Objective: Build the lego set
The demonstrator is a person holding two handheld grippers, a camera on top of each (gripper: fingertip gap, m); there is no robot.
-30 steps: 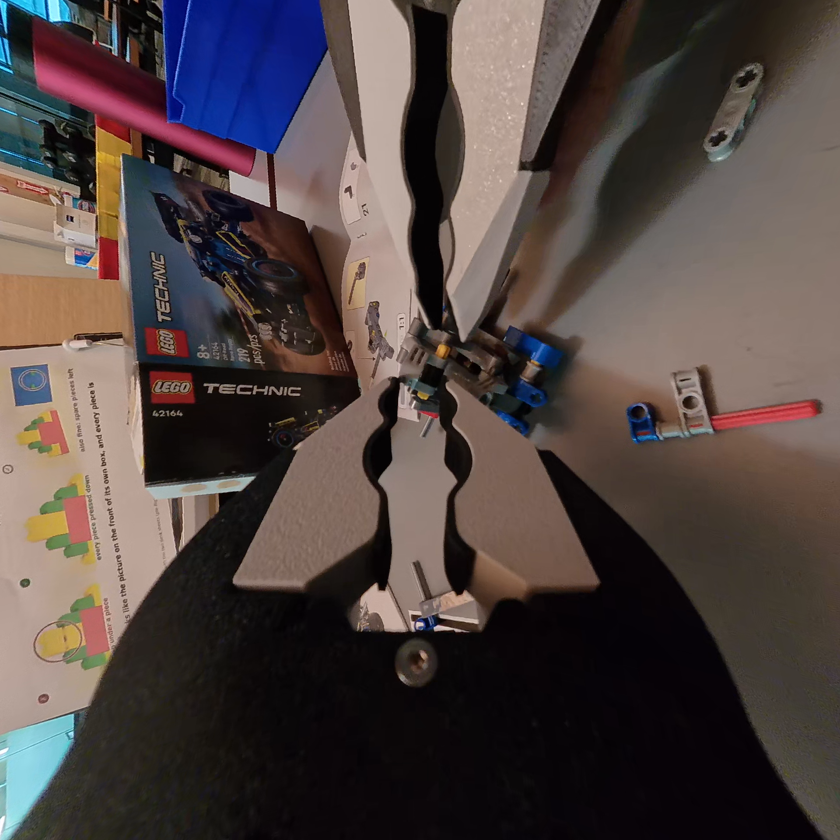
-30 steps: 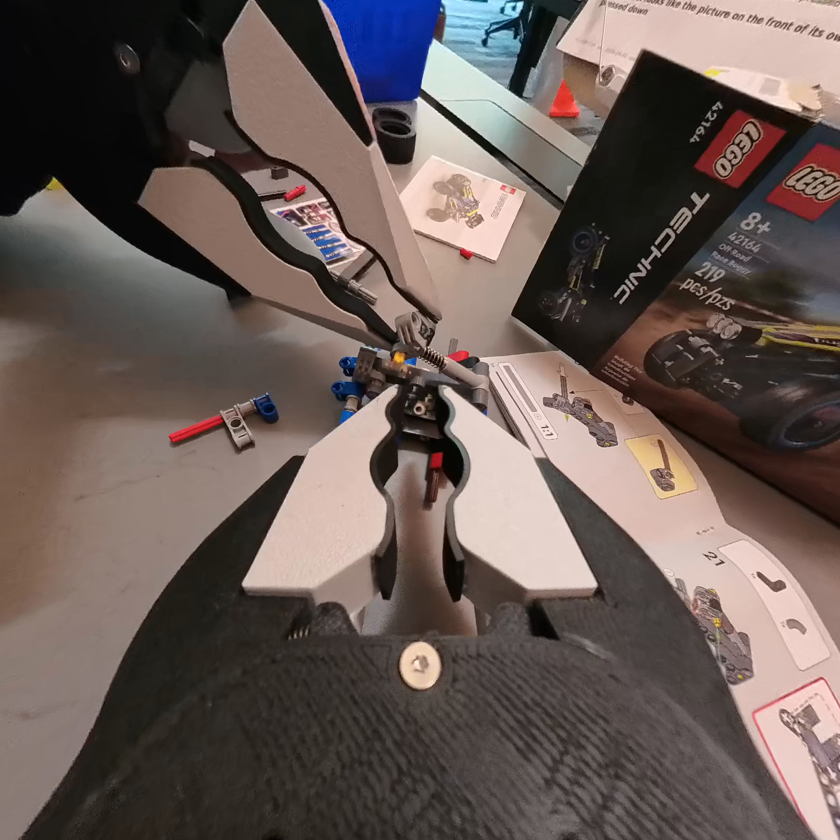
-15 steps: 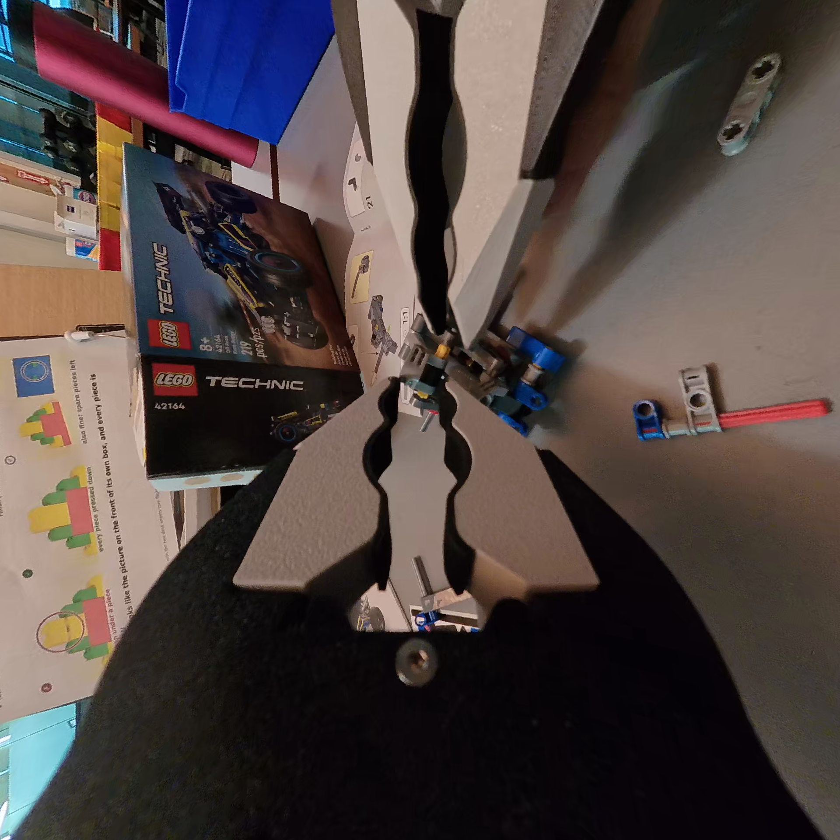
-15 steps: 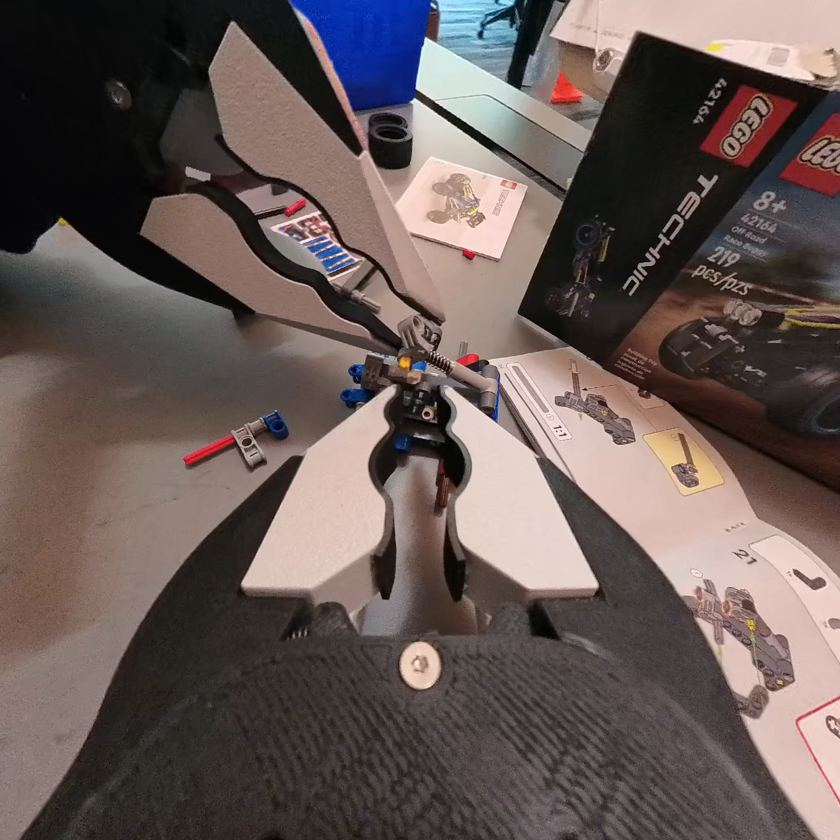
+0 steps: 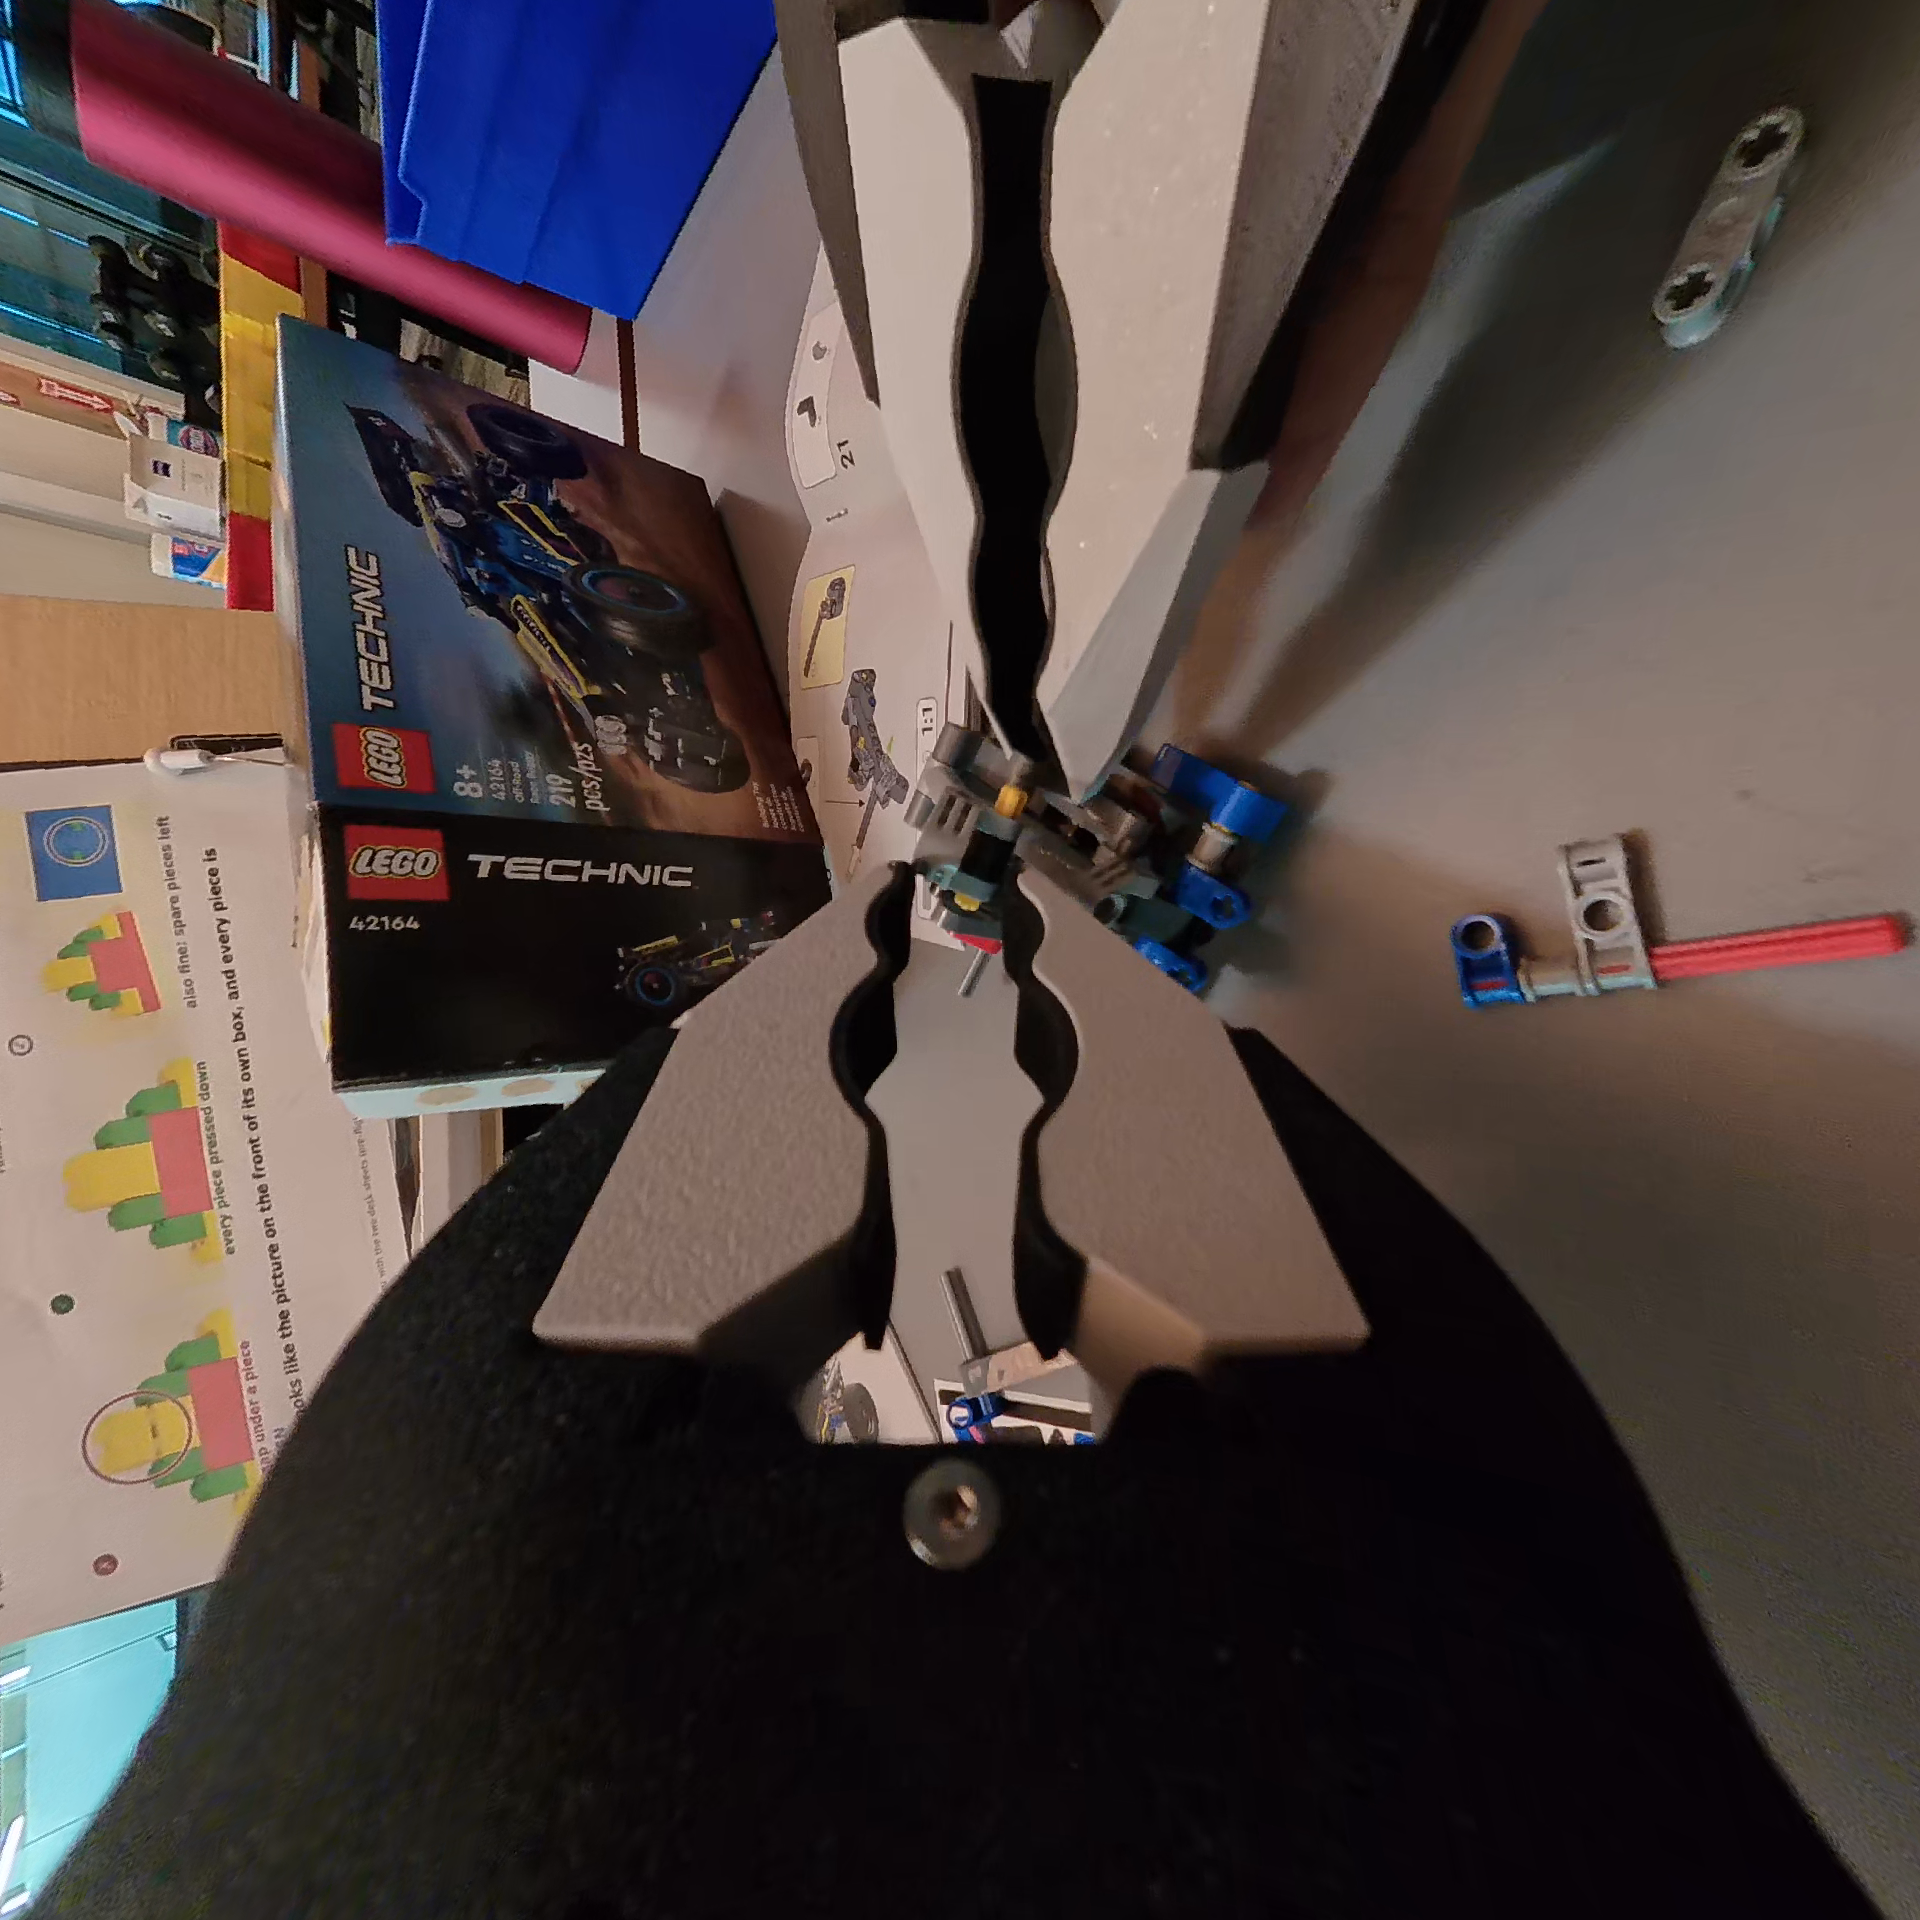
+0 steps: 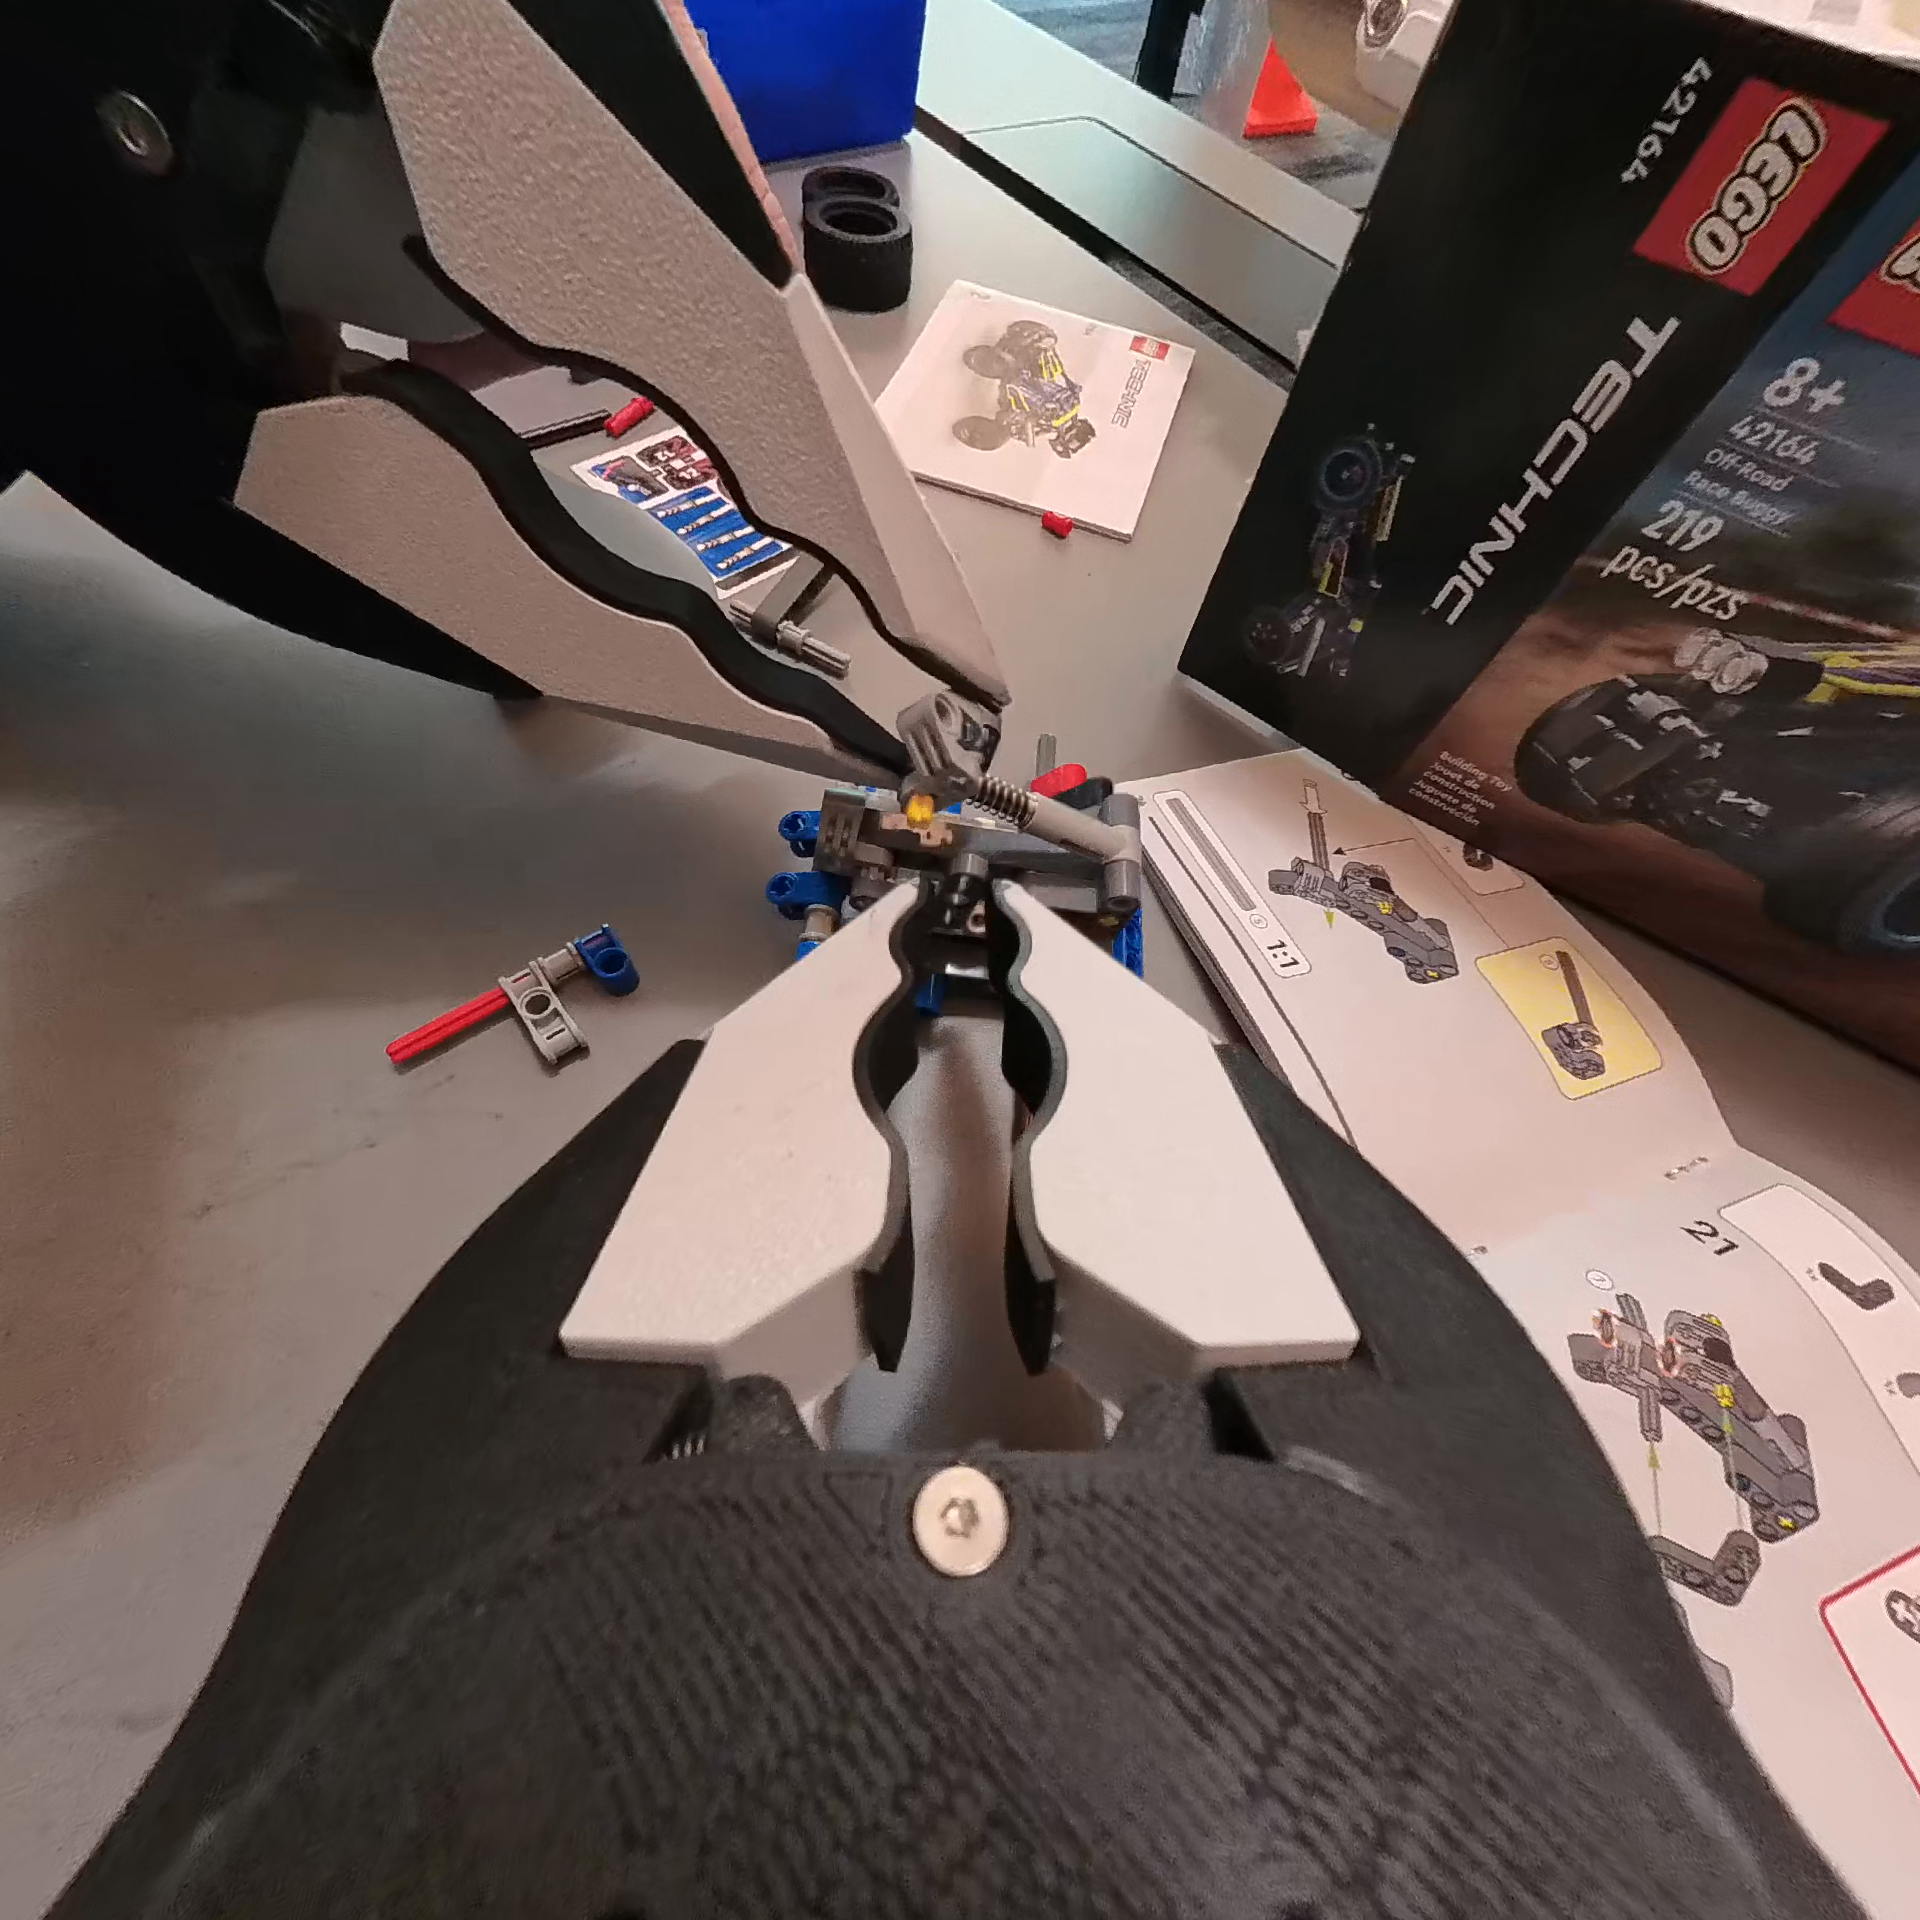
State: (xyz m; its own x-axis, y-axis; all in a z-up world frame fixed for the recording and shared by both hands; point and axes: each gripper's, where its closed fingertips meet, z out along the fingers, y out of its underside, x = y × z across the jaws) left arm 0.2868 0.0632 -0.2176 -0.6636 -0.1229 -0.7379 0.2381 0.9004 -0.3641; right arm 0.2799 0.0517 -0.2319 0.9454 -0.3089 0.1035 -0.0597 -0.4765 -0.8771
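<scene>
A small grey and blue brick assembly [image 6: 977, 842] sits on the grey table beside an open instruction booklet [image 6: 1455, 1039]. A grey spring shock absorber [image 6: 1013, 800] rises from it at a slant. My left gripper [image 5: 961, 883] is shut on the shock absorber's grey end piece [image 6: 940, 743]. It reaches in from the upper left in the right wrist view [image 6: 940, 727]. My right gripper [image 6: 954, 899] is shut on a dark part at the near side of the assembly. In the left wrist view it comes down from the top [image 5: 1034, 753] onto the assembly [image 5: 1132, 831].
A red axle with grey and blue connectors [image 6: 520, 1008] lies to the left. The set's box [image 6: 1558, 416] stands at the right. A small booklet [image 6: 1039, 416], two black tyres [image 6: 857, 234], a sticker sheet [image 6: 696, 509] and a grey pin [image 6: 795, 636] lie behind. A grey beam [image 5: 1725, 229] lies apart. Only a small space, under 4 cm, lies between the two pairs of fingers.
My right gripper has pushed in closer and its fingers have narrowed onto the assembly's dark part. The red piece seen between its fingers no longer shows. My left gripper keeps its hold.
</scene>
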